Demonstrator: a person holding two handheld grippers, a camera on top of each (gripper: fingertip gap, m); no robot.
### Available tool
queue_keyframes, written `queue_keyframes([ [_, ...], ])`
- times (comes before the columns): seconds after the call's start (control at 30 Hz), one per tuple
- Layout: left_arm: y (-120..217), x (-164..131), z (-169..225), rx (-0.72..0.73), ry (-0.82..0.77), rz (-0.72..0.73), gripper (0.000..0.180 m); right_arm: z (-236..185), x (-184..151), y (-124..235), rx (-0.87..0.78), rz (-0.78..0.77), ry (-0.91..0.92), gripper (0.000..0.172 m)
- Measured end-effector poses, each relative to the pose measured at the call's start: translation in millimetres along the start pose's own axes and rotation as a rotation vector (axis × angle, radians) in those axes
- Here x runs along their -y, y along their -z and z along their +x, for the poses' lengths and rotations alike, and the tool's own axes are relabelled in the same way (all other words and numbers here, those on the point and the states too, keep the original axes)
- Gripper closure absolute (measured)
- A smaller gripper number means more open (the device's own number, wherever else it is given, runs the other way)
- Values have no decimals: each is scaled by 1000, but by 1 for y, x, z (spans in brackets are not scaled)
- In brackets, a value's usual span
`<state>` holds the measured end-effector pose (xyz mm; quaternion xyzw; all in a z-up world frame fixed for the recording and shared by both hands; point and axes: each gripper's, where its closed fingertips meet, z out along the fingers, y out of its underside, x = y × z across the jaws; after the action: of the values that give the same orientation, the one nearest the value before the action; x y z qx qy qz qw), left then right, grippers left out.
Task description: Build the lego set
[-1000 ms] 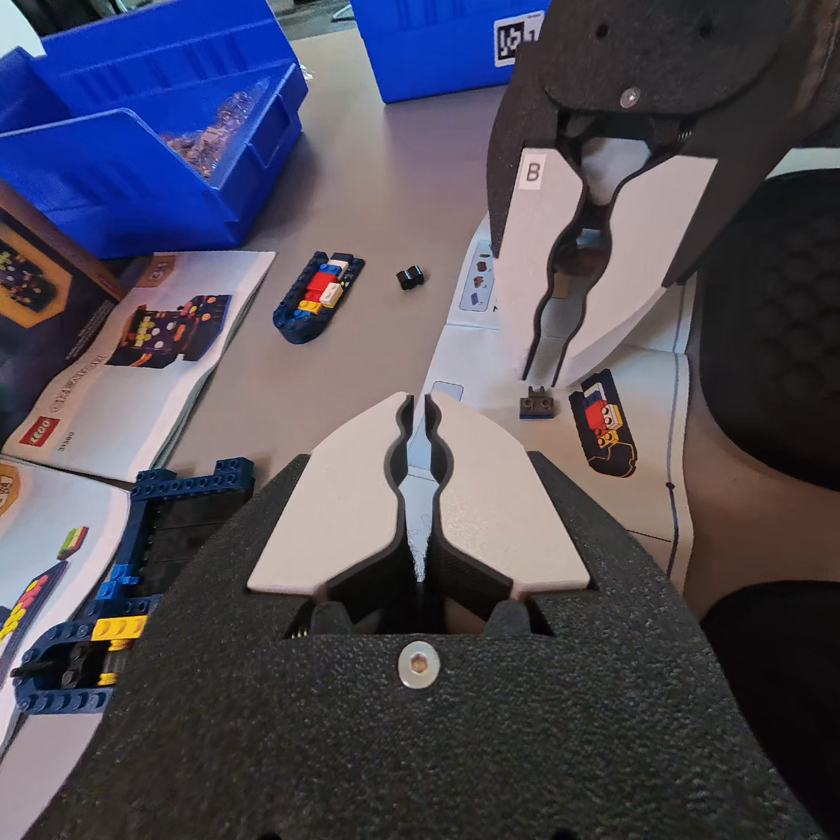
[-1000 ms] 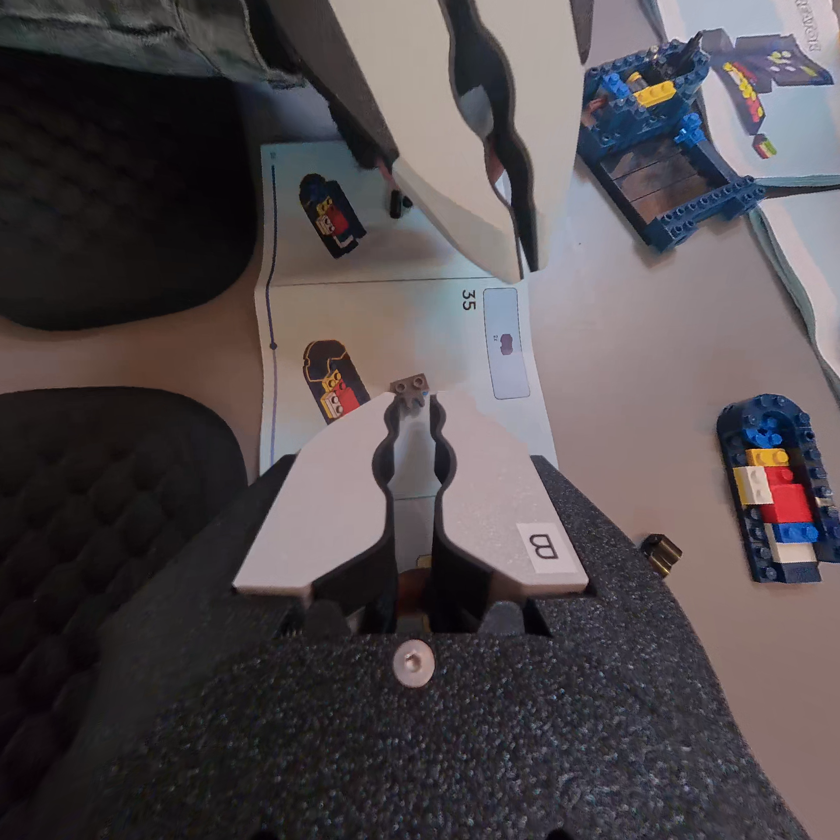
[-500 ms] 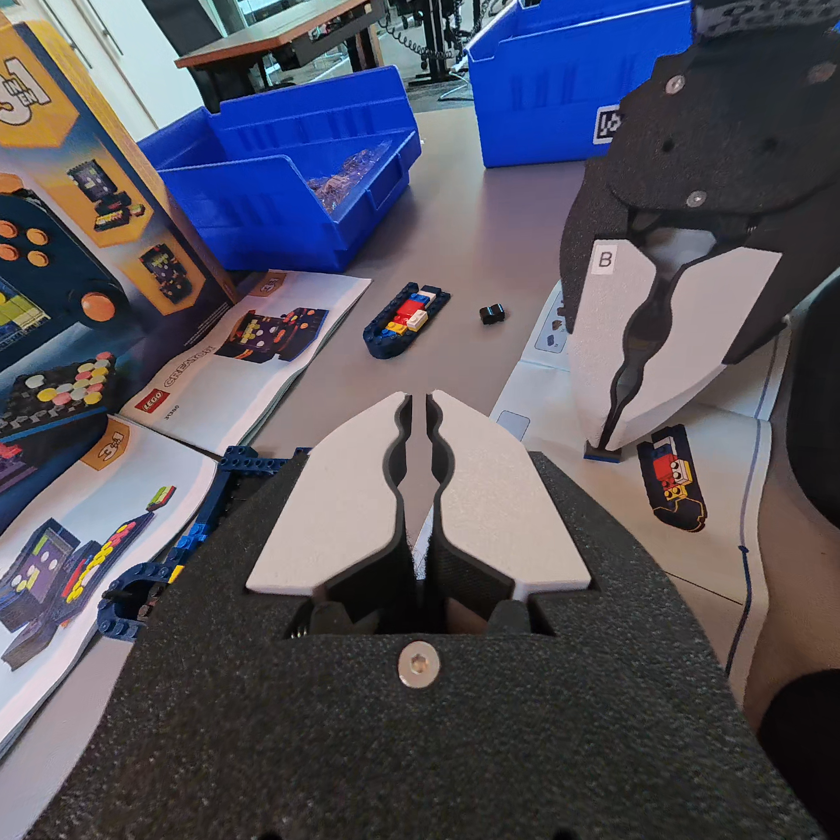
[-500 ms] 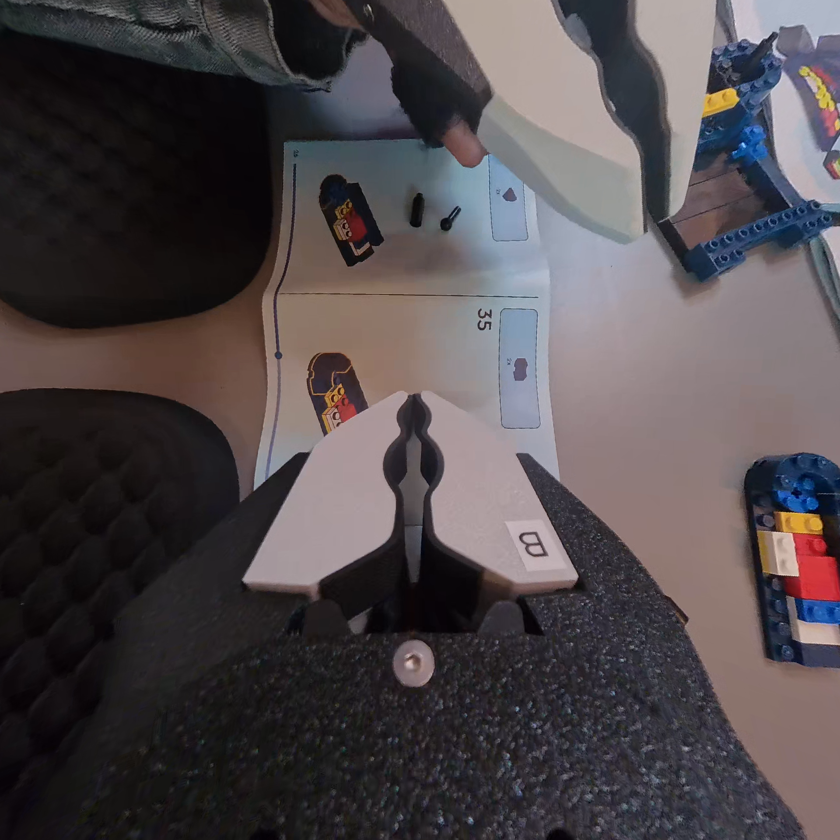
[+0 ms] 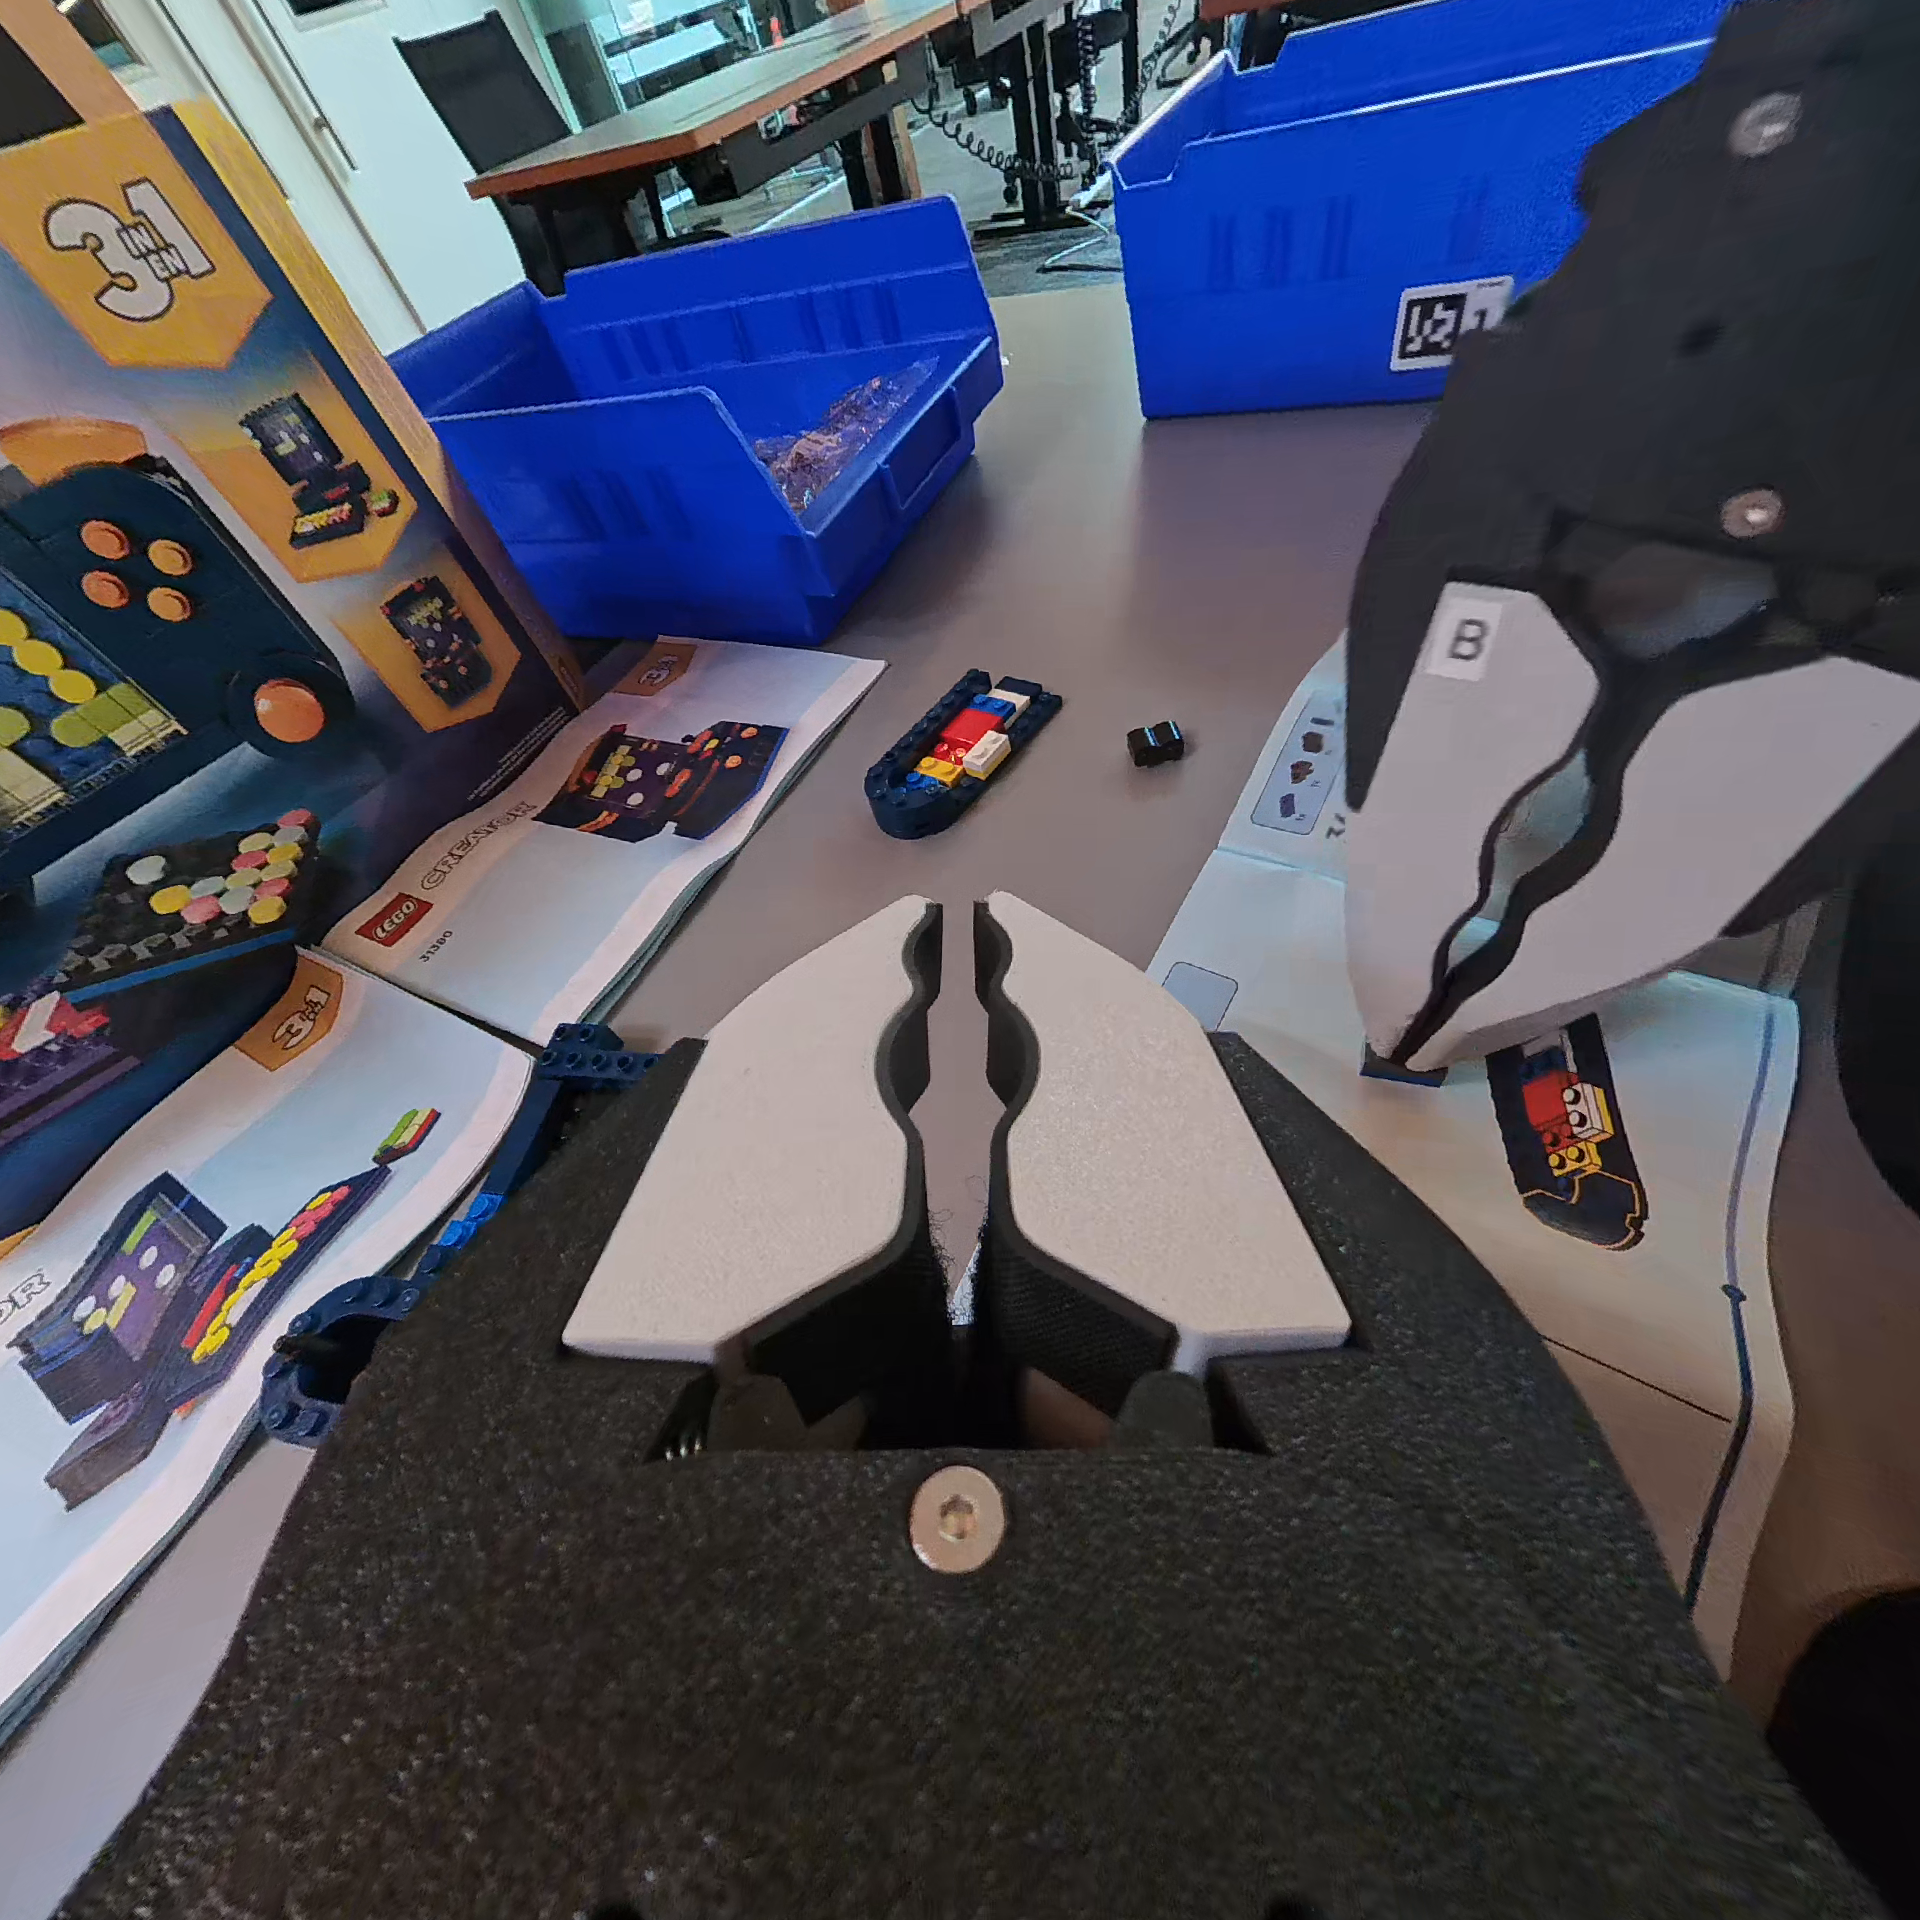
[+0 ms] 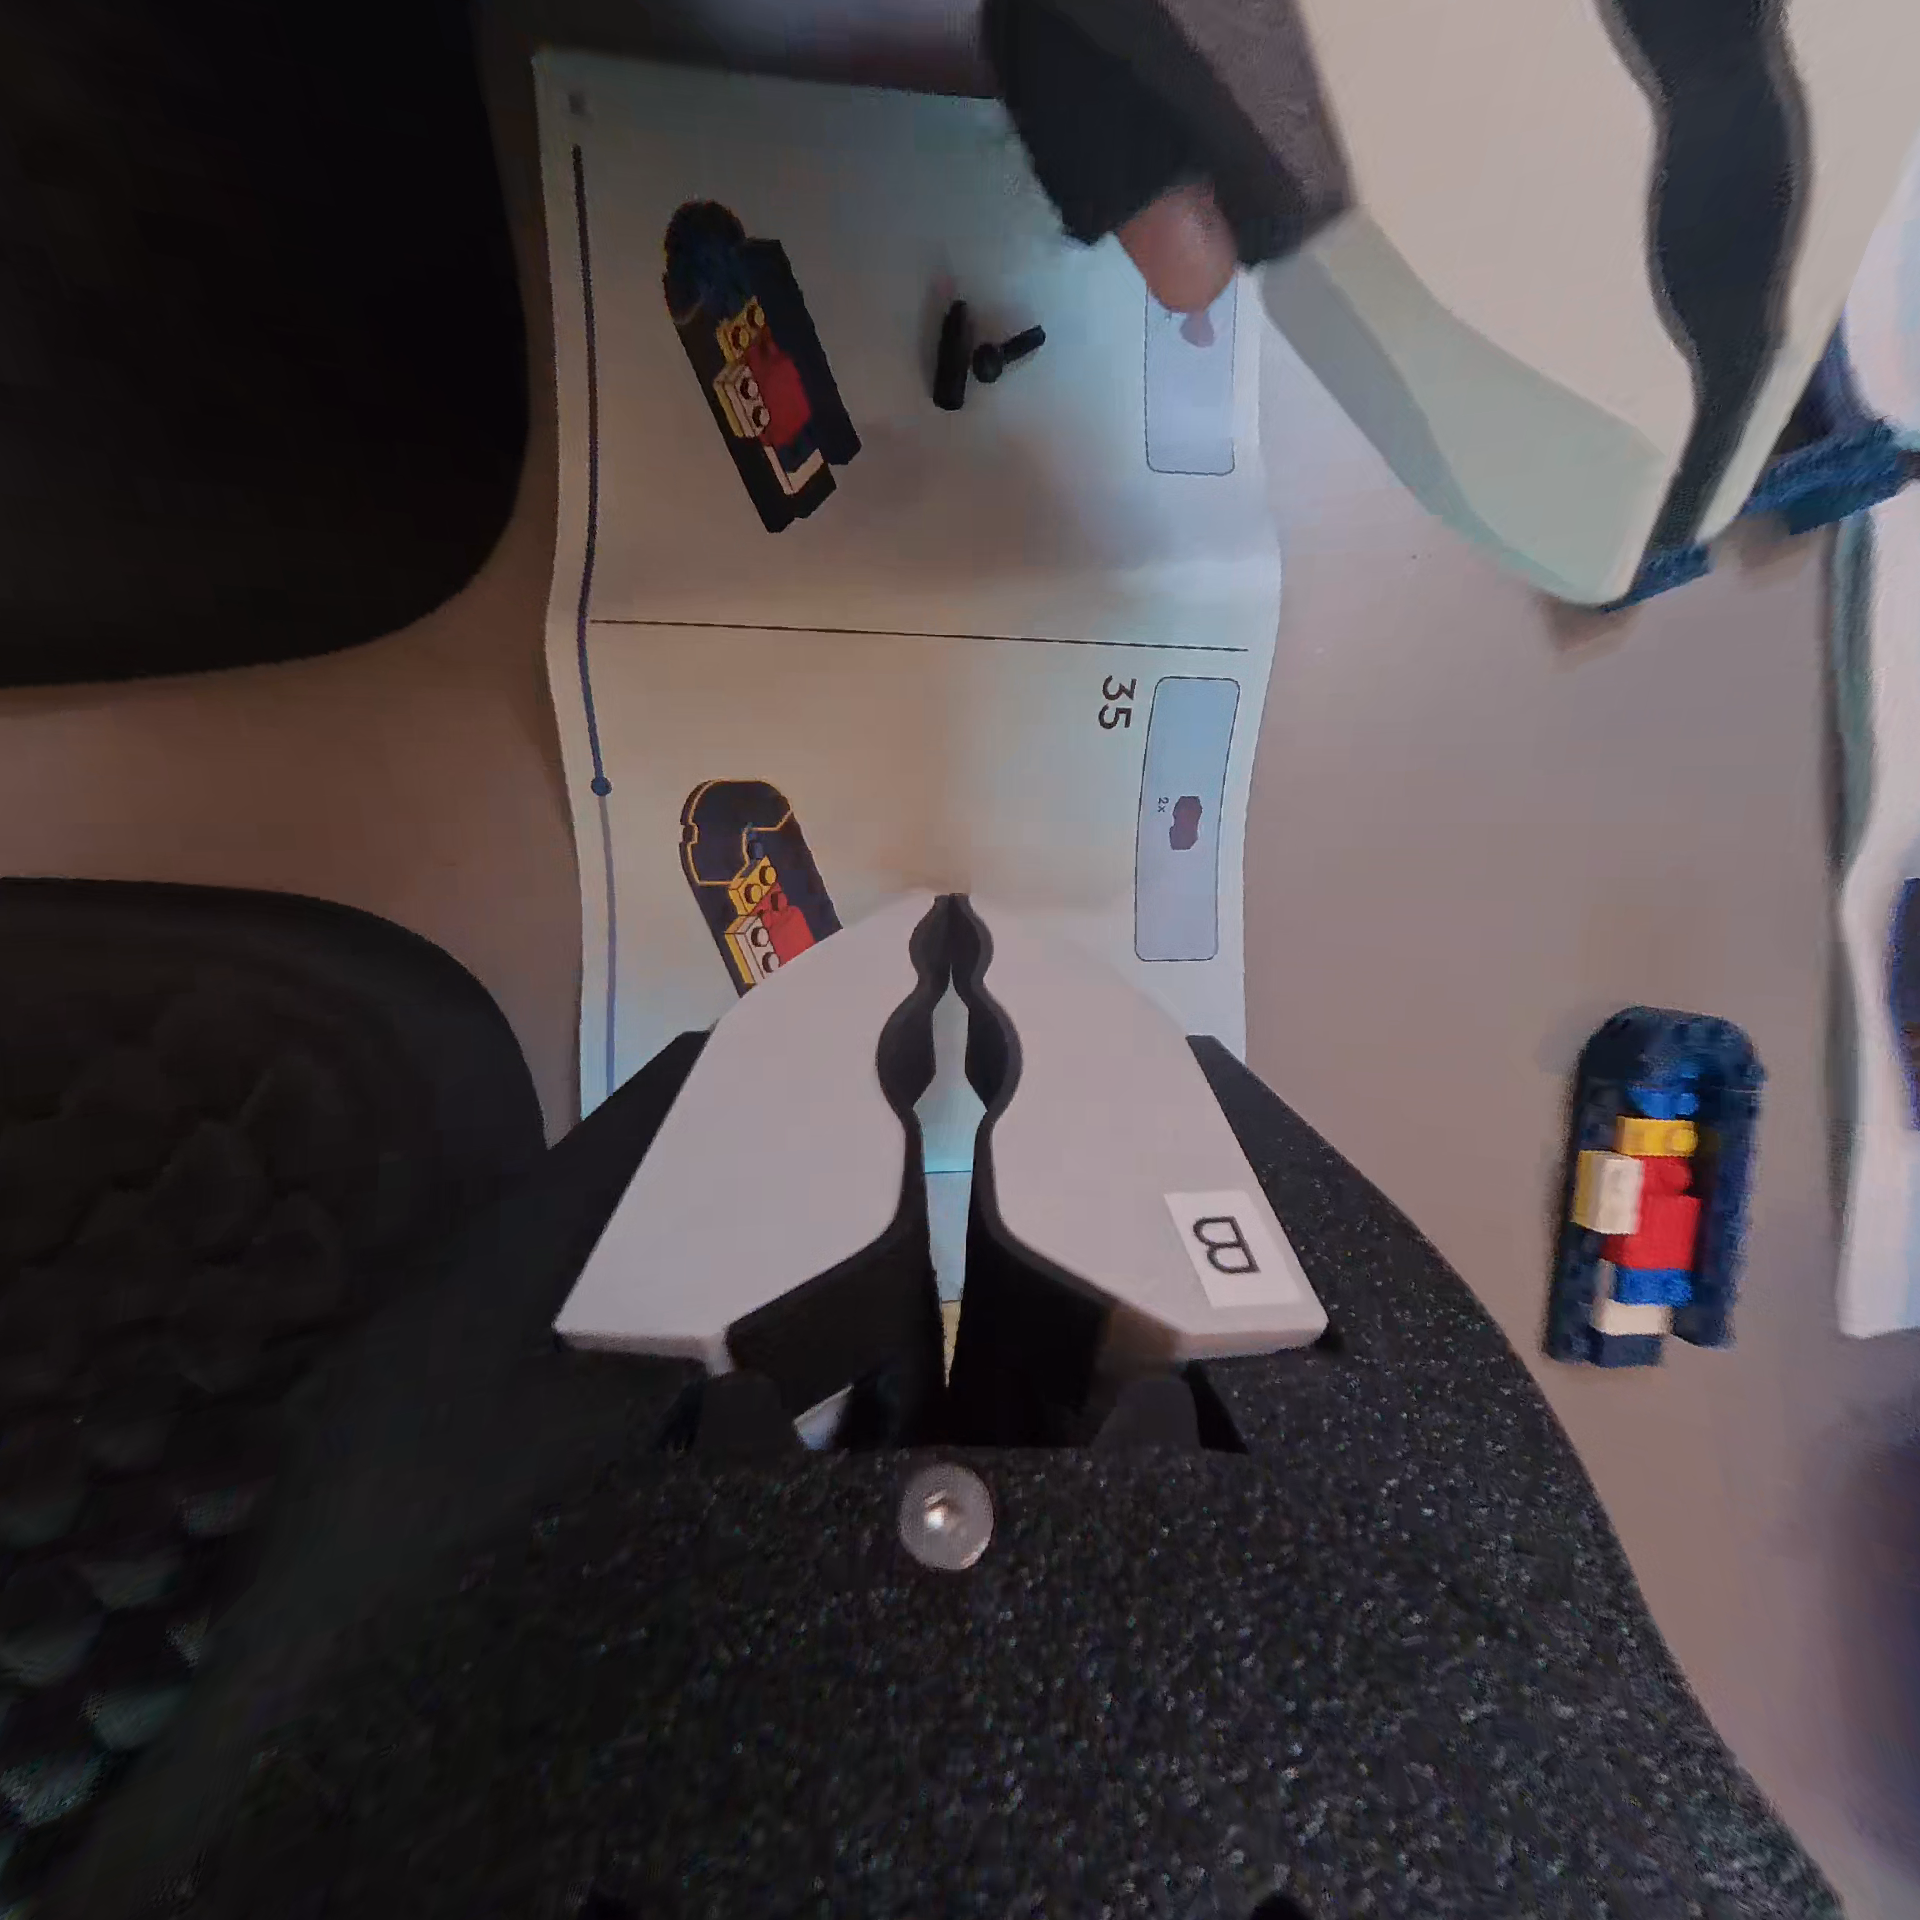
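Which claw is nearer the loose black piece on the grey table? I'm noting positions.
Right. The right claw stands tip-down on the open booklet beside the black piece; the left claw sits farther back, the piece ahead of it.

My left claw (image 5: 958,906) has two pale grey fingers (image 5: 790,1122), flat on top, each coming to a blunt angled tip. Their inner edges are lined with black, wavy padding that bulges and narrows. They sit in a black housing (image 5: 935,1714) with a rough, grainy surface, and one silver hex-socket screw (image 5: 957,1518) is set at its centre just behind the fingers. My right claw (image 6: 950,902) is built the same way: grey fingers, black scalloped lining, speckled black body, a single silver screw (image 6: 943,1519). Its one finger carries a small white sticker (image 6: 1231,1247) with a black letter. Beside my left claw a fingertip shows from a dark fingerless glove (image 6: 1122,156).
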<state>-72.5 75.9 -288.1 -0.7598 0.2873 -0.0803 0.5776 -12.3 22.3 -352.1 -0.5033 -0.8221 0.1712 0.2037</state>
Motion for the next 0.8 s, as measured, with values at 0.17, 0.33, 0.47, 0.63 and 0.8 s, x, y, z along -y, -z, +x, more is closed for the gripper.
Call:
queue_keyframes([
  [0.17, 0, 0, -1, 12, -21, 0, 175, 1, -1, 0, -177, -24, 124, 171],
  [0.33, 3, 5, -2, 27, -37, 14, 175, 2, 2, 0, -129, 108, 18, 172],
  [0.47, 4, 6, -4, 42, -42, 28, 175, 4, 7, 5, -68, 249, -119, 168],
  [0.63, 3, 6, -4, 44, -45, 34, 175, 4, 6, 14, -63, 283, -124, 151],
  [0.8, 1, 4, -4, 43, -48, 32, 174, 9, 2, 14, -92, 329, -156, 142],
])
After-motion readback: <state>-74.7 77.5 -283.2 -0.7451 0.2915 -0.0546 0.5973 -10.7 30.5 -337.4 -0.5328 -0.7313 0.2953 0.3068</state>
